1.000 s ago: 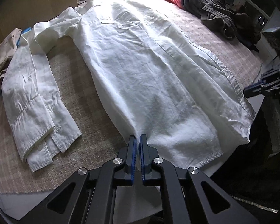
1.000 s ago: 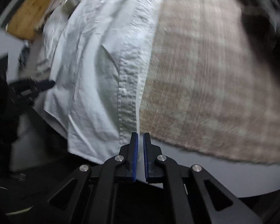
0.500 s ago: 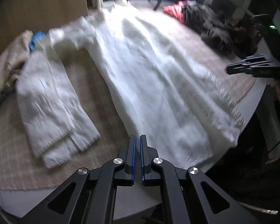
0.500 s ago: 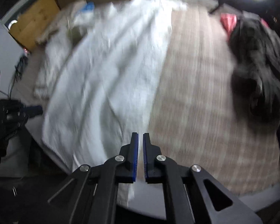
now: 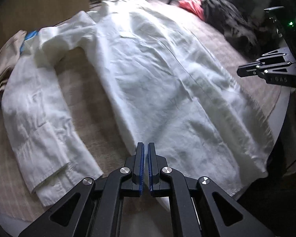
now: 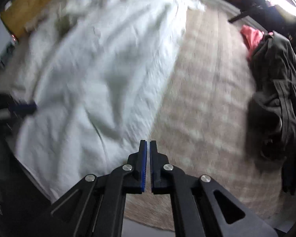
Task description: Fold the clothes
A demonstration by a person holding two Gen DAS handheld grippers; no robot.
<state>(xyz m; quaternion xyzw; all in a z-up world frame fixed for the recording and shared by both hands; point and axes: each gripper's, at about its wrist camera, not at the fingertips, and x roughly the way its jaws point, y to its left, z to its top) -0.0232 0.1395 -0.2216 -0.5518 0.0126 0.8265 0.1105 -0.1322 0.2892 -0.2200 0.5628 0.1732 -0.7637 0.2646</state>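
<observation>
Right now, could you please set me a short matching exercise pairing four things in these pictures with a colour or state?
Things:
1. white shirt
2. pink garment
3. dark clothes pile
4. left gripper

Descriptions:
A. shut, with nothing between its jaws
B. spread out flat on the checked cloth, one sleeve lying to the side
C. bunched in a heap at the far right of the table
D. peeking out from beside the dark heap, far from the grippers

Pairs: 1-B, 2-D, 3-C, 4-A
</observation>
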